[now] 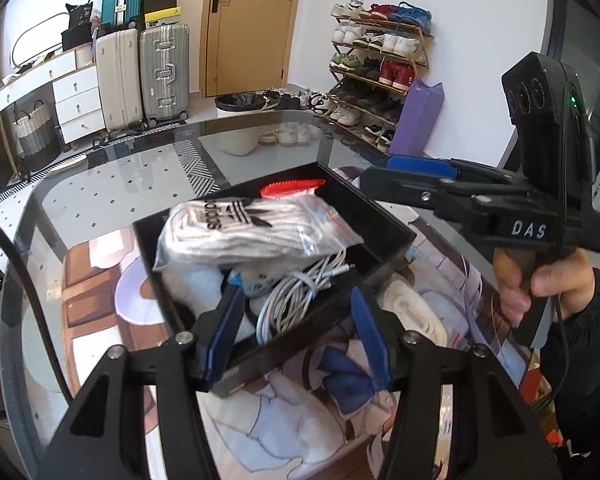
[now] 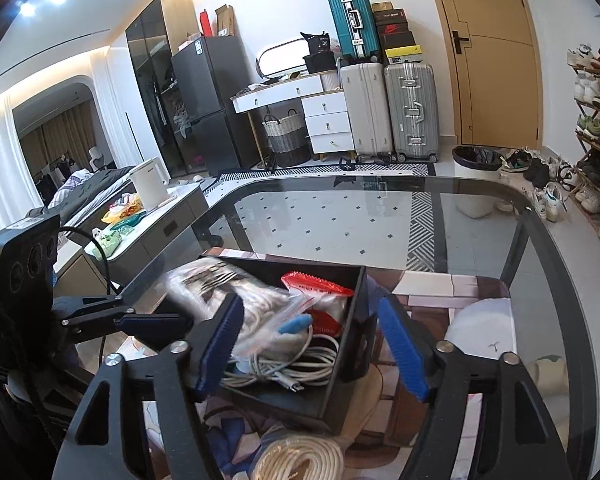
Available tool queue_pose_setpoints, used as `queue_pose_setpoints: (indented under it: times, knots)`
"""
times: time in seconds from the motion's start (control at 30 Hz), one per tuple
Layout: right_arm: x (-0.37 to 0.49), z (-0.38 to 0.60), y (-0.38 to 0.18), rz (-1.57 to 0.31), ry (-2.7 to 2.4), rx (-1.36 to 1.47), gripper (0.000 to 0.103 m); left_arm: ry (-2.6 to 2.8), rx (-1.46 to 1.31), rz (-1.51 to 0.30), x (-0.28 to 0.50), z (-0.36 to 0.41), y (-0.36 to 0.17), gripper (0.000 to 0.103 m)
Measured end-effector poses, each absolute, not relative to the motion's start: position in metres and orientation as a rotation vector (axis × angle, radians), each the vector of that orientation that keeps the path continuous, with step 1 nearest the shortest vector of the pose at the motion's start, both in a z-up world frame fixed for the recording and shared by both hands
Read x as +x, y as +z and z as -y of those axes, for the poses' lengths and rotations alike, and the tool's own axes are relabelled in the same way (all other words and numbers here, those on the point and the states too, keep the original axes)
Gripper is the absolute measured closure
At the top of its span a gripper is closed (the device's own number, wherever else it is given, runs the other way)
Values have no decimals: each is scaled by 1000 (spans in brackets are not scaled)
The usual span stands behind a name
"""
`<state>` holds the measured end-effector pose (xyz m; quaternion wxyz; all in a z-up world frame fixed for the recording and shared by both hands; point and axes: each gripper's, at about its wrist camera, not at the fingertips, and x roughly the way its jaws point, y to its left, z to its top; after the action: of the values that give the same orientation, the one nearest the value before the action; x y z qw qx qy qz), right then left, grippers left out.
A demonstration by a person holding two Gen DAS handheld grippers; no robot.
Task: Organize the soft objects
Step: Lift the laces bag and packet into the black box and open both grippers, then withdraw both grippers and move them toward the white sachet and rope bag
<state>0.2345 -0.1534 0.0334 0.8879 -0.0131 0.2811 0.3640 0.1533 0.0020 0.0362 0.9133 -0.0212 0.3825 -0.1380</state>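
Jaws of both the left gripper (image 1: 296,334) and right gripper (image 2: 312,346) stand open and empty over the black box (image 1: 384,220) holding the bagged socks (image 1: 236,232); next, reach the near coiled rope (image 2: 300,462) squarely.

Glass table (image 2: 380,216), wooden door (image 1: 252,24) far, silver suitcase (image 1: 165,70) beside white suitcase (image 1: 118,76), teal suitcase (image 2: 350,20) stacked above, shoe rack (image 1: 380,64) right, white kettle (image 2: 150,184) left, woven basket (image 2: 286,138), bin (image 2: 474,178)

Glass table (image 2: 380,216); printed mat (image 1: 100,288); black box (image 1: 384,220).
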Motion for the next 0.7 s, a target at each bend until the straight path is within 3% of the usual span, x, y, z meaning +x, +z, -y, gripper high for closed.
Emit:
queue_pose_setpoints:
  times: [0.07, 0.13, 0.17, 0.23, 0.4, 0.7]
  knots:
    - [231, 156, 33, -587, 759, -19, 22, -276, -41, -782, 147, -5, 35, 45]
    - [226, 160, 32, -586, 761, -10, 16, -268, -40, -772, 141, -7, 34, 37]
    - [224, 162, 32, -585, 763, -6, 13, -262, -38, -764, 137, -8, 34, 24]
    - [218, 165, 32, -586, 764, -6, 12, -256, -24, -718, 127, -6, 36, 10]
    - [201, 176, 29, -585, 743, -19, 2, -223, -3, -679, 112, -4, 37, 6]
    - [175, 205, 15, -609, 703, -7, 2, -180, 20, -671, 91, 15, 19, 4]
